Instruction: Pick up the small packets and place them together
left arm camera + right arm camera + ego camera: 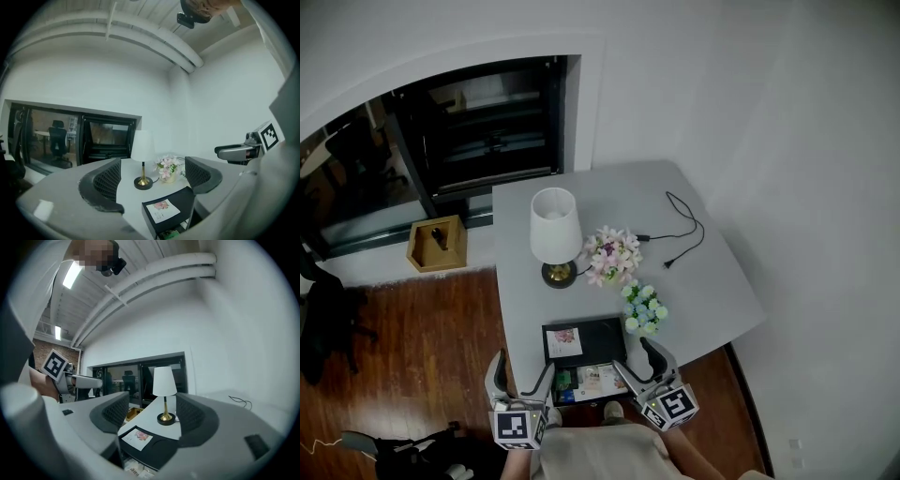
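Closest to us, our left gripper [522, 375] and right gripper [639, 364] hang over the near edge of the table [712, 291]. Both have fingers [108, 180] wide apart with nothing between them. Between the two grippers lie the small packets [589, 382], just beside a black box [600, 333]. What looks like one more packet [564, 343] sits on the box. Farther off stand flowers [612, 255] and a lamp [555, 230]. We think nothing is picked up yet. Next we must dip one gripper low and pinch a thin packet by its edge.
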Demonstrator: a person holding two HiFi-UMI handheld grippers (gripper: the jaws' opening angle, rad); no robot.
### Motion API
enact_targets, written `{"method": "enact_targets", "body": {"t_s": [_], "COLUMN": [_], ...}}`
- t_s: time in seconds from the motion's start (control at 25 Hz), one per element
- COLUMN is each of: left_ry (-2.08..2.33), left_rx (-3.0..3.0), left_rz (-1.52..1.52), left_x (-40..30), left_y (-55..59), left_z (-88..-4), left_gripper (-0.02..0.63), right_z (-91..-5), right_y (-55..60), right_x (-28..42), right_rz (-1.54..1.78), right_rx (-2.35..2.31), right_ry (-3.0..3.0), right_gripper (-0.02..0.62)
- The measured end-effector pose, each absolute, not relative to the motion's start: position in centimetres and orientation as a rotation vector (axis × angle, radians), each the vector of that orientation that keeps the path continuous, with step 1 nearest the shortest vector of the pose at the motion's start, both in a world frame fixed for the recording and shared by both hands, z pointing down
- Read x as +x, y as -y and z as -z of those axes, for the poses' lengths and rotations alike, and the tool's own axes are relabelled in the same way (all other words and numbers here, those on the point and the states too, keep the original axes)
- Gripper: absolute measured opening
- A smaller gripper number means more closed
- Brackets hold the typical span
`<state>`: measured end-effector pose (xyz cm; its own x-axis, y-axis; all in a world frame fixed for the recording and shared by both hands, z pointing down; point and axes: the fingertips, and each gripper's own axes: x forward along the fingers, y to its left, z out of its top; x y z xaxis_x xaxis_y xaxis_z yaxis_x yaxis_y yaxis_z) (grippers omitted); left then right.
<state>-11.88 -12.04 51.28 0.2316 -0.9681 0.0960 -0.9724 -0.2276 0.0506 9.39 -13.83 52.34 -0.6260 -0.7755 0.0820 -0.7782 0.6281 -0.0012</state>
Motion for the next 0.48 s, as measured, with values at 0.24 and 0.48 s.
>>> {"method": "enact_targets", "body": {"t_s": [0.24, 0.48], "left_ry": [1.901, 1.874], "left_rx": [2.409, 2.372], "left_rz": [-0.071, -0.079], "left_x": [-11.3, -11.7], "left_y": [12.0, 11.5], "left_z": [-50.9, -51.8], "left_gripper": [0.423, 0.423], "right_z": [-56.9, -68.4], "right_y": [12.4, 9.0], "right_x": [8.8, 7.2], "right_rz": [-0.101, -0.124], "right_rx": [0.921, 0.433], "right_ry": [2.659, 2.303], "right_gripper": [0.304, 0.304]}}
